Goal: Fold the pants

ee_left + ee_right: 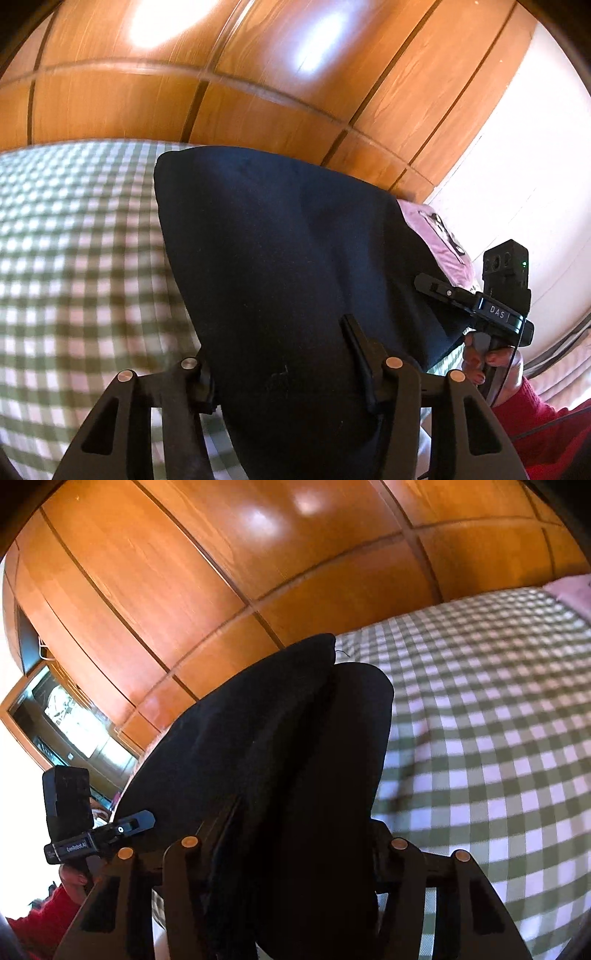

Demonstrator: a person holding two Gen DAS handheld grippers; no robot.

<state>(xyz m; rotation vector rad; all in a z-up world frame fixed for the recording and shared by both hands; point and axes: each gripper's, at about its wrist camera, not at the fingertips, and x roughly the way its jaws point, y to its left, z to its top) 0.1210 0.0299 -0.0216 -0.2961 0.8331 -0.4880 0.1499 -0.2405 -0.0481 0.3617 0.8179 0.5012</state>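
Both the left gripper and right gripper clamp dark pants, lifted above the checked bedspread.

Dark pants, apparently folded, raised above bed.

We see our right gripper clamping dark pants above the green checked bedspread; our left gripper flanks the pants.
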